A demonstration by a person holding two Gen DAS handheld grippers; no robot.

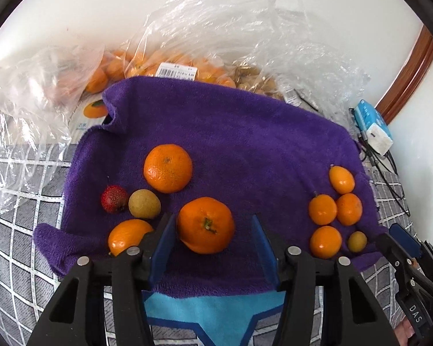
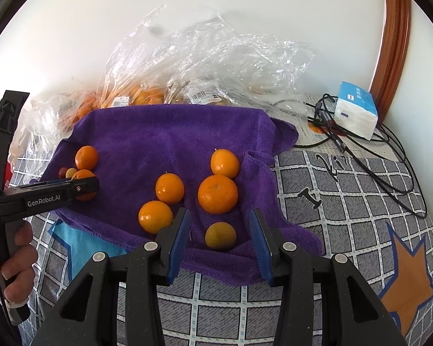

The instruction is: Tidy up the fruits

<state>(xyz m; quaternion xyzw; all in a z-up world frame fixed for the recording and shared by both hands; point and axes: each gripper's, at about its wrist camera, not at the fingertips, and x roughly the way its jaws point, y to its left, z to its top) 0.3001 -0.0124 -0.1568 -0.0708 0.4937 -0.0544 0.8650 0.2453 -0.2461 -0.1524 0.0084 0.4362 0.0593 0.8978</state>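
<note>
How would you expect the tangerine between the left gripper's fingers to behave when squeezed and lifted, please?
The tangerine is round and sits free on the soft purple towel, so a nudge would probably roll it. Its glossy peel may slip against the flat blue pads; it probably dents under hard pressure.

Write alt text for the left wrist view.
The open left tool straddles a mandarin on a purple towel, fingers not touching it. More oranges, a red fruit and bagged fruit surround it.
</note>
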